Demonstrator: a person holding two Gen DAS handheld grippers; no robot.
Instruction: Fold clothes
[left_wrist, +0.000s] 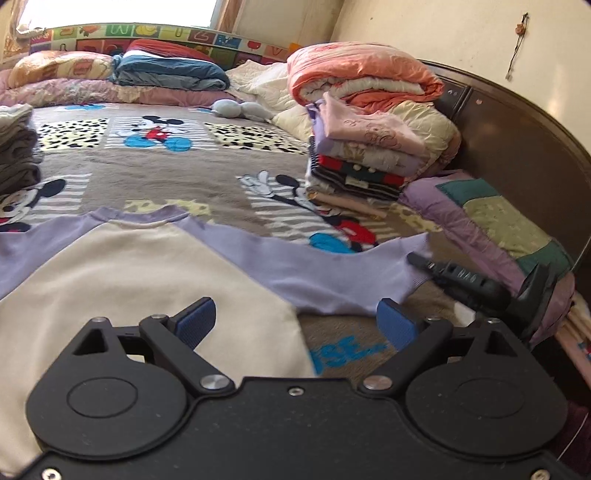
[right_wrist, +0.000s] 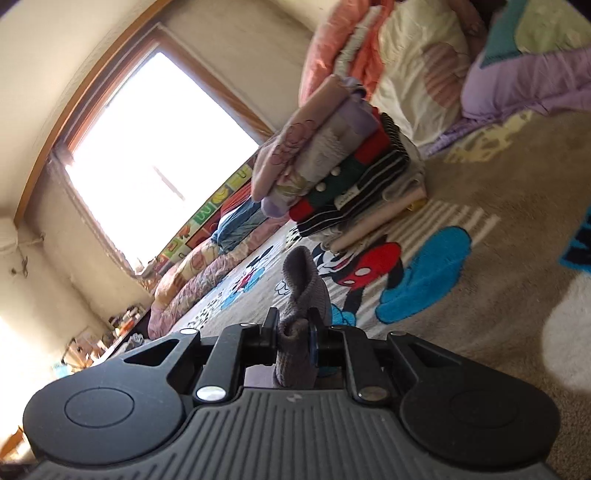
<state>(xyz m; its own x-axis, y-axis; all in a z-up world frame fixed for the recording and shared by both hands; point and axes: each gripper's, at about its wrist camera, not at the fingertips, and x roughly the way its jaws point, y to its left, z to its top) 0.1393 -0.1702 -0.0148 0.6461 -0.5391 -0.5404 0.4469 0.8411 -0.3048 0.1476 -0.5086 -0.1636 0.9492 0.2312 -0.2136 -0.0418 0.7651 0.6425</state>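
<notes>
— Bedroom scene, with a brown cartoon-mouse blanket (left_wrist: 155, 162) covering the bed. What lies nearest on it?

— Nearest, over the blanket, the left gripper (left_wrist: 295, 325) hovers with its 2 blue-padded fingers (left_wrist: 195, 325) spread wide and nothing between them. Directly beneath and ahead of it a sweatshirt (left_wrist: 129, 280), cream in the body with lilac sleeves, is spread flat on the blanket.

— And the other tool?

— To the right of the sweatshirt's body, the right gripper (right_wrist: 293, 328) is clamped tight on the ribbed lilac cuff (right_wrist: 299, 295) of the sleeve, which stands up in a fold between the closed fingers. In the left wrist view that gripper (left_wrist: 461, 280) shows as a dark shape at the sleeve end, just off the blanket's right side.

— What sits beyond the sweatshirt?

— Farther back and to the right of it, a stack of folded clothes (left_wrist: 358, 173) rests on the blanket: pink and lilac on top, a red, green and striped piece in the middle, pale ones below. Behind the stack, folded quilts (left_wrist: 365, 81) in orange and cream are piled against the dark headboard (left_wrist: 517, 144). At the blanket's left edge, level with the stack, a grey folded pile (left_wrist: 16, 155) shows partly.

— And at the far end?

— Past the blanket, pillows (left_wrist: 59, 70) and a folded blue garment (left_wrist: 170, 74) lie along a colourful picture panel (left_wrist: 207, 38), under a bright window (right_wrist: 155, 155).
</notes>
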